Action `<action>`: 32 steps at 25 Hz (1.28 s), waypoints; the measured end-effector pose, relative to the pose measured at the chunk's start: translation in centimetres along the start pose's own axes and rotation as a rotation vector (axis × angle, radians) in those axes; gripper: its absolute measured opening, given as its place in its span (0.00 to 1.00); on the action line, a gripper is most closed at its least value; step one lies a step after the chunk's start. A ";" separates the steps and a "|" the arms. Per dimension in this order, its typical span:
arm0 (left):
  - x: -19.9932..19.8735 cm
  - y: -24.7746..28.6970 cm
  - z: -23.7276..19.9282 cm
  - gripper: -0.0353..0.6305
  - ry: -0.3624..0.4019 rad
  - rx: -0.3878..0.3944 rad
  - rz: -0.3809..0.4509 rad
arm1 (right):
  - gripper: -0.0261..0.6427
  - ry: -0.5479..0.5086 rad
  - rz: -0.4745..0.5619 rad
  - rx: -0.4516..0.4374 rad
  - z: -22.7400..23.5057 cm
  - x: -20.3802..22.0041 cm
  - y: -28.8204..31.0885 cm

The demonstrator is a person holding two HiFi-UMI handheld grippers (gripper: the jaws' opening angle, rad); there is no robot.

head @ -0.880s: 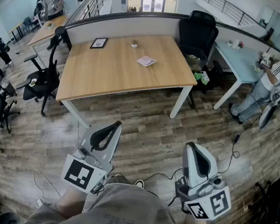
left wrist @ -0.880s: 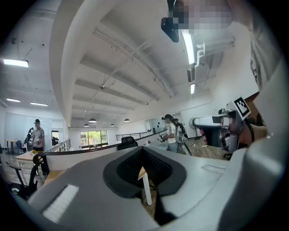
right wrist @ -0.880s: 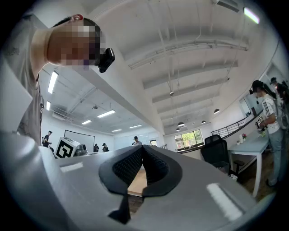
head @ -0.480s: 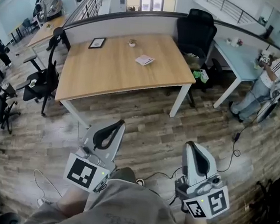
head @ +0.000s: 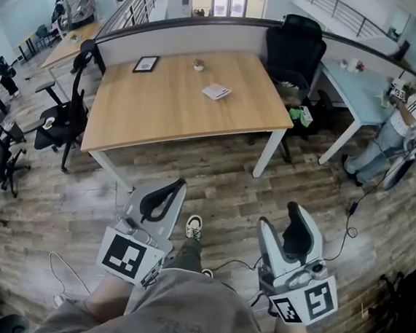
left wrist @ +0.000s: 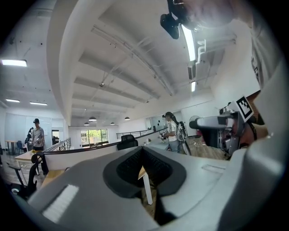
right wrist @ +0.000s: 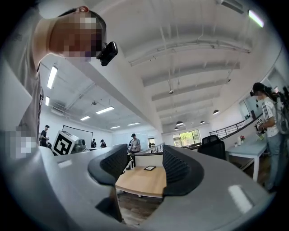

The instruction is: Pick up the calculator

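Observation:
A small pale flat object, seemingly the calculator (head: 217,91), lies on the far right part of a wooden table (head: 162,110). Both grippers hover over the floor well short of the table, near my body. My left gripper (head: 172,187) is shut; its curved pads meet at the tips (left wrist: 142,150) with nothing held. My right gripper (head: 280,217) is open, jaws spread wide and empty. In the right gripper view the table (right wrist: 140,181) shows far off between the pads of that gripper (right wrist: 144,152). I cannot make out the calculator there.
A dark framed item (head: 145,64) and a small ornament (head: 198,64) sit at the table's back edge. Black office chairs stand at its left (head: 65,119) and behind it (head: 292,49). A person (head: 398,125) stands at a desk on the right. Cables lie on the floor.
My right gripper's jaws have spread apart from a closed loop. A shoe has come into view between the grippers. The left gripper has hardly moved.

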State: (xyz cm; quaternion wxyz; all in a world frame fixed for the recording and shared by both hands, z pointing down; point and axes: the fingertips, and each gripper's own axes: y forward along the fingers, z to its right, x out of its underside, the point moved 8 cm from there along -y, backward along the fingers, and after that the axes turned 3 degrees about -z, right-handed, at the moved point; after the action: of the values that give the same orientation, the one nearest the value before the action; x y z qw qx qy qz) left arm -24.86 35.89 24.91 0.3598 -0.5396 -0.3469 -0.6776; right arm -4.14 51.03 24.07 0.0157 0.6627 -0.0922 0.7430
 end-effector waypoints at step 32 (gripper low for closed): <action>3.6 22.4 -24.1 0.06 -0.057 0.071 -0.128 | 0.38 0.234 -0.200 0.074 13.3 4.8 31.2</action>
State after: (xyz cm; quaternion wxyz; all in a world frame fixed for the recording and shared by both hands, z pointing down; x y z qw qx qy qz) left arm -17.71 3.55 26.06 0.3244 -0.5223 -0.4148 -0.6708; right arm 3.82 17.82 26.61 0.0755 0.5778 0.0042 0.8126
